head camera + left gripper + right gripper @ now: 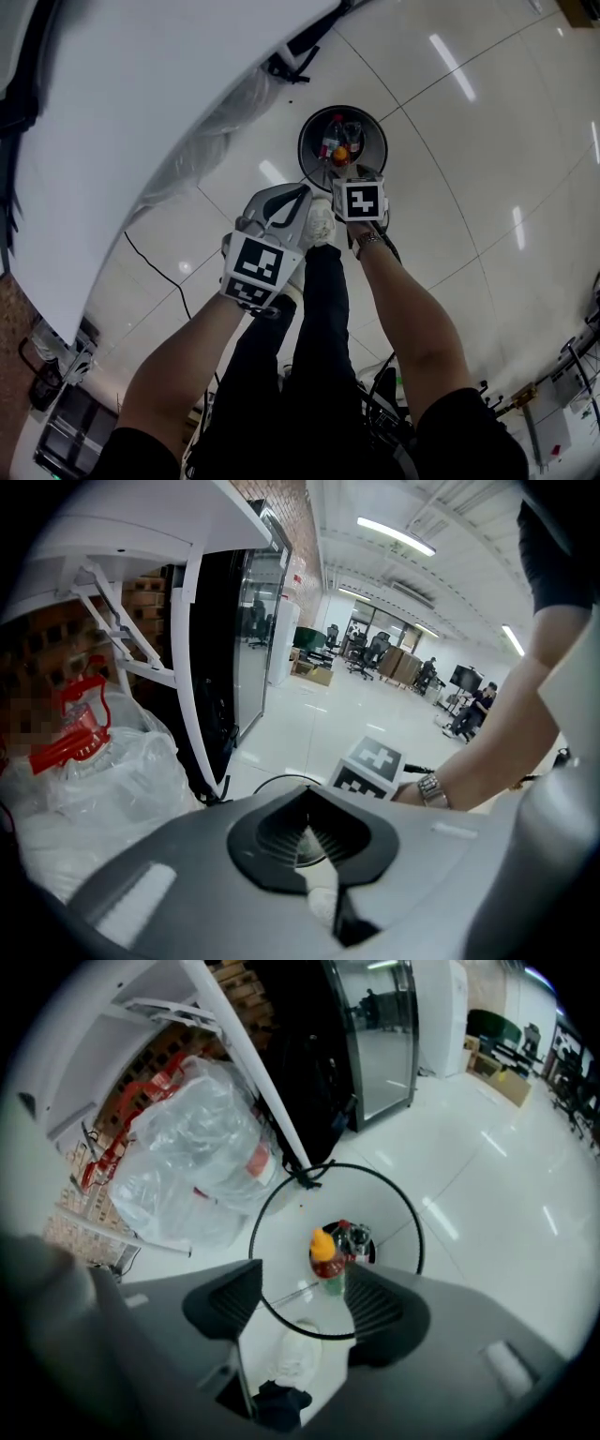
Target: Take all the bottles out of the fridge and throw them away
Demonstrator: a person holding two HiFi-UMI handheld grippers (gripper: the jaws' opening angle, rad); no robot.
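A round black-rimmed bin (307, 131) stands on the floor in front of my feet. It holds a bottle with a yellow cap and red body (325, 1260), also seen from the head view as the yellow-capped bottle (340, 154), and other bottles (357, 1237) beside it. My right gripper (300, 1307) hangs over the bin (263, 1211) with its jaws wide apart; the yellow-capped bottle shows between them, down in the bin, and the pads do not press on it. My left gripper (307, 841) sits beside the right gripper (352, 176), jaws together and empty.
A white fridge door (141, 122) stands open at the left. Clear plastic bags (197, 1157) lie on the floor beside the bin. A glass-door cabinet (248, 639) is behind. My white shoe (319, 223) is close to the bin. Glossy white floor (487, 187) spreads to the right.
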